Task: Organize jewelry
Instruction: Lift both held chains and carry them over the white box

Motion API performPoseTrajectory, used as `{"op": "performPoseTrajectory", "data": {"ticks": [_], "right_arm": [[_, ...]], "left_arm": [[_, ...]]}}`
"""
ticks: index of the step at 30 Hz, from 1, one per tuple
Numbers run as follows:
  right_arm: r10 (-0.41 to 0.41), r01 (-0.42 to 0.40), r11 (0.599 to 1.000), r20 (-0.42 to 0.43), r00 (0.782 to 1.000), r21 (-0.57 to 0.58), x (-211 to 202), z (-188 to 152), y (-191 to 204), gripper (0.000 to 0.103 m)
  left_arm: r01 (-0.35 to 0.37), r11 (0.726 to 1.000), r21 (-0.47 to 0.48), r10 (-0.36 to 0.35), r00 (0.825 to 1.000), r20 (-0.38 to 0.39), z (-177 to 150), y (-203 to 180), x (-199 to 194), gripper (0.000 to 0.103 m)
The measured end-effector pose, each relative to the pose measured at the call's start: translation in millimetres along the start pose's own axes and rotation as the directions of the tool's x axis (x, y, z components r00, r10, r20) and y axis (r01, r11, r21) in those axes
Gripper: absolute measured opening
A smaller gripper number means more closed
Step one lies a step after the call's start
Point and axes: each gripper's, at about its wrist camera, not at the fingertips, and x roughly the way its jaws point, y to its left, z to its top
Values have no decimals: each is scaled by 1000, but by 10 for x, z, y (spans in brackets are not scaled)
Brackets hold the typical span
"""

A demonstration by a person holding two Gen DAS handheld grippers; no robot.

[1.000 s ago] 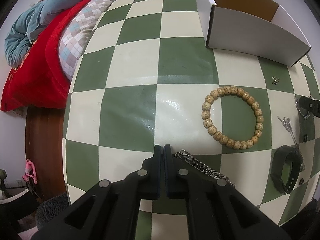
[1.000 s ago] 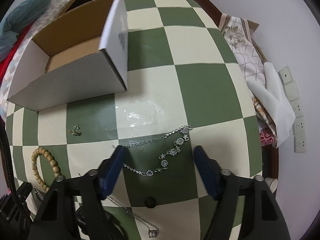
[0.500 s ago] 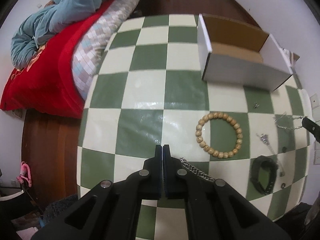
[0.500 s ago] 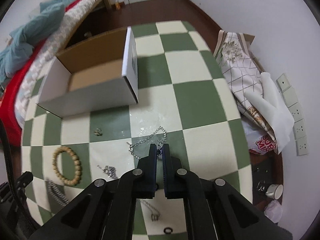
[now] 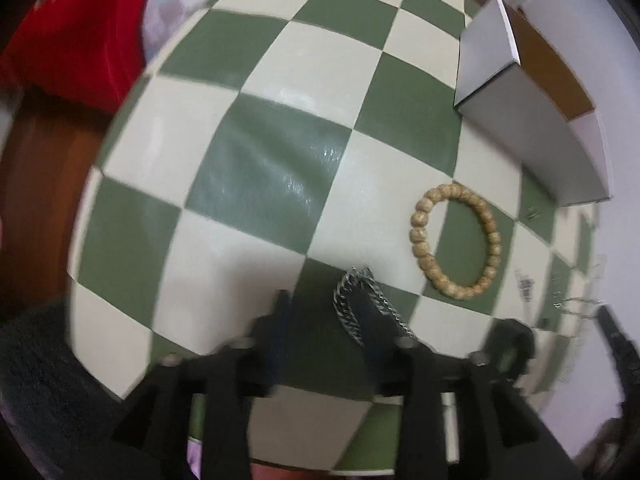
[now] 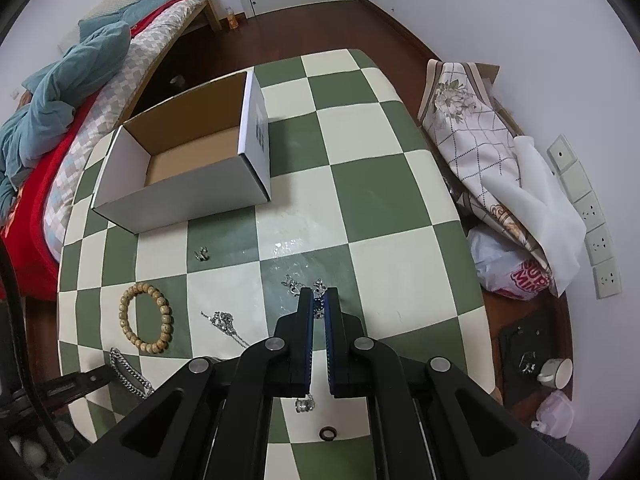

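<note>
Right wrist view: the right gripper [image 6: 319,300] points down at a green-and-cream checkered table [image 6: 392,208], its fingers pinched together on a silver jeweled bracelet [image 6: 318,289], whose links show just beyond the tips. An open cardboard box [image 6: 188,188] stands farther back on the left. A wooden bead bracelet [image 6: 147,317] lies at the left, a heavy steel chain [image 6: 128,372] just beside it, and a thin necklace [image 6: 224,322] between them and the gripper. In the blurred left wrist view, the left gripper [image 5: 324,312] is opening its jaws; the steel chain [image 5: 360,304] lies between them, seemingly unpressed.
</note>
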Motion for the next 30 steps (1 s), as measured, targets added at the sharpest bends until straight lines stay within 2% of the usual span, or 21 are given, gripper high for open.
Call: {"op": "performPoseTrajectory", "data": {"ticks": [2,4,6,7,12,18,24,30], "right_arm": [[0,0,1000,-3,1000,4,11,-3,-5,5],[7,-7,1000,-3,1000,12,19,-7,-14,5],[8,-8,1000,-5,1000,11,28,-16,-2,5],[14,-14,1000,-5,1000,11,31,-27,12,5],[22,-21,1000,6,1000,-7,-18,-61,63,5],[29,-29,1000,35,999,0,-192,-69,0,5],[18,-16,1000,80,997,-15,-397,-56,-10,5],[12,-5,998,125,992,-57,-557,-70,135,5]], "left_arm": [[-72,996,54,71,997,21,-17,-129,23,37],[-115,988,108,109,993,54,-54,-241,29,35],[-121,980,159,106,990,98,-114,-336,18,14],[-119,975,188,100,989,109,-148,-384,21,6],[-169,957,235,132,978,164,-237,-475,-55,5],[-154,958,243,88,962,260,-323,-508,-515,5],[-153,950,271,42,926,376,-430,-573,-945,5],[-151,944,292,-5,883,470,-260,-716,-1253,5]]}}
